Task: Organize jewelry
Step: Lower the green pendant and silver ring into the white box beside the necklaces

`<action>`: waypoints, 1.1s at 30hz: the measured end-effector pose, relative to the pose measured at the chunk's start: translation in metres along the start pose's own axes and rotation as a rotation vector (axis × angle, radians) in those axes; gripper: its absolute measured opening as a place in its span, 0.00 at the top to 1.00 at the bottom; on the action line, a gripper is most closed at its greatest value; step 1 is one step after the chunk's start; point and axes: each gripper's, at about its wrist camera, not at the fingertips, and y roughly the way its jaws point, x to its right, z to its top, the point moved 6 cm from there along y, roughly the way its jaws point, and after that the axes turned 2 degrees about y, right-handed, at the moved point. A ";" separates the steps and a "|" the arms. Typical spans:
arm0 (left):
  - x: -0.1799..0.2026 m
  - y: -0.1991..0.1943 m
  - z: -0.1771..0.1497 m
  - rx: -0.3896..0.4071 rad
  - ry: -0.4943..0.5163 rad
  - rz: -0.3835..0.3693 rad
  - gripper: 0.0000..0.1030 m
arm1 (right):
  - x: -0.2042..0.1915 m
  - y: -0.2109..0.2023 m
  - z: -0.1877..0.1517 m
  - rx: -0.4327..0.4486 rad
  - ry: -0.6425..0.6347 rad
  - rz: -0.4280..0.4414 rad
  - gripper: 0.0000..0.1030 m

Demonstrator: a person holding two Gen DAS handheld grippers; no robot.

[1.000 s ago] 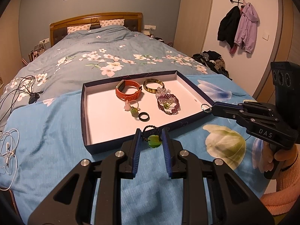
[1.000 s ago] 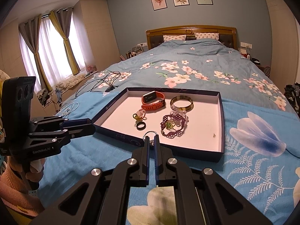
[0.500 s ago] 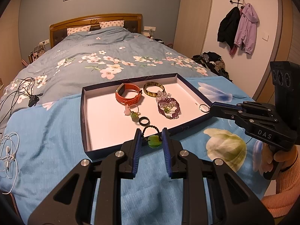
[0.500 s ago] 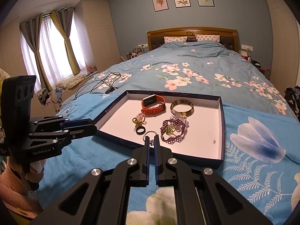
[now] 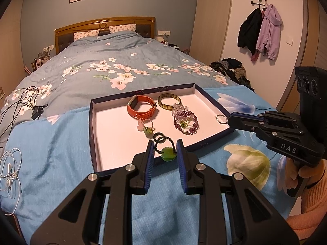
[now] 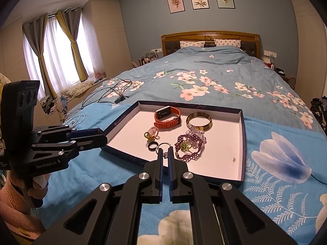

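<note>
A navy box lid with a white floor lies on the bed. In it are an orange watch, a brown bangle, a purple beaded bracelet, a black ring and a small pink-green charm. My left gripper is shut on a green pendant on a black cord, above the lid's near edge. My right gripper is shut on a thin metal ring.
Black cables and white earphones lie on the blue floral bedspread to the left. Coats hang on the right wall, clothes are piled on the floor. Curtained window at left.
Both grippers have drawn back and risen slightly, each still holding its piece; the lid looks a little farther away.
</note>
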 end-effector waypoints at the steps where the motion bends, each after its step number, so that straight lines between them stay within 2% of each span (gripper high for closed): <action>1: -0.001 0.001 0.002 0.001 -0.001 -0.001 0.78 | 0.000 0.000 0.001 -0.001 0.000 0.001 0.97; 33: -0.002 0.012 0.014 0.006 0.007 0.010 0.78 | 0.008 0.013 0.017 0.007 0.003 0.003 0.97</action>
